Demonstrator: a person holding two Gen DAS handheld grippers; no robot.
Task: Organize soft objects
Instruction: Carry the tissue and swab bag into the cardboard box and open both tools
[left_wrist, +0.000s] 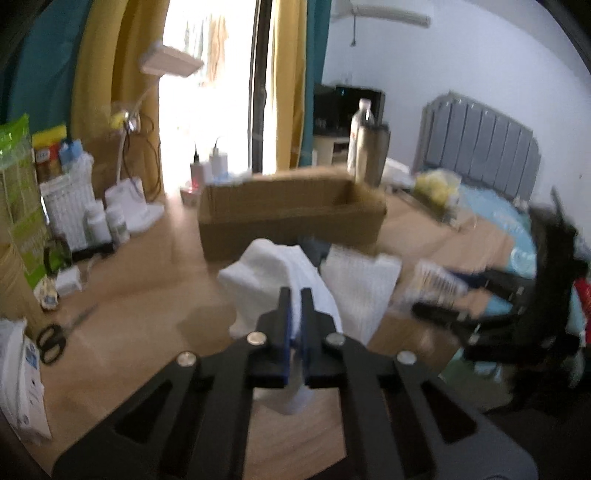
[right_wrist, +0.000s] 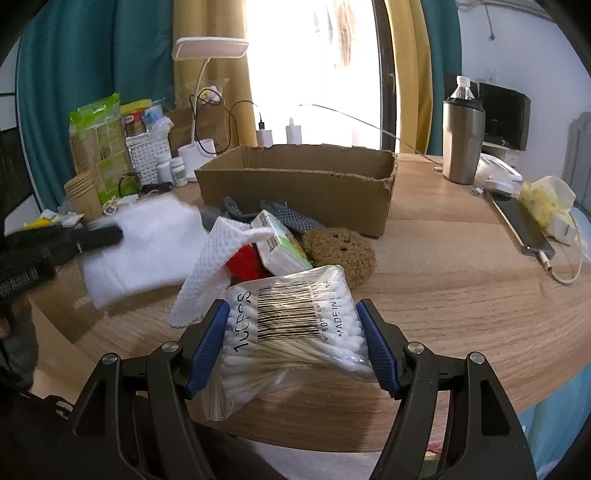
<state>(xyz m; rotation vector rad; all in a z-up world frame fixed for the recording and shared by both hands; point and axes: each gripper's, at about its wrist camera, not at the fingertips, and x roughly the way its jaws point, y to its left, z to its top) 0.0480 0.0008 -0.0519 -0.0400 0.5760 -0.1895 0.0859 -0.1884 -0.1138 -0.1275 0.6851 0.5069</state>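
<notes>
Early in the task, by my read: the cardboard box (right_wrist: 295, 184) at the desk's middle shows nothing inside from either view, though its floor is mostly hidden behind the near wall.

Left to right:
- Left gripper (left_wrist: 295, 299): clenched on the white towel (left_wrist: 273, 273), jaws nearly closed with fabric pinched between them. Towel looks lifted off the desk (right_wrist: 461, 277), just in front of the box. View is motion-blurred.
- Waffle-weave cloth (right_wrist: 210, 273): loose, draped over the pile in front of the box.
- Also in the pile: red fuzzy item (right_wrist: 245, 262), tissue pack (right_wrist: 280, 243), grey-blue dotted sock-like pieces (right_wrist: 291, 218), brown plush (right_wrist: 340, 254). All touching or overlapping, none in the box.
- Right gripper (right_wrist: 293, 341): jaws wide, blue pads either side of the cotton swab bag (right_wrist: 291, 332), near the desk's front edge. Pads look to be touching the bag's sides; can't tell if it's squeezed enough to carry.

Done: nothing visibly binned. Left: towel, cloth, swabs and rest of the pile, presumably all into the box.
</notes>
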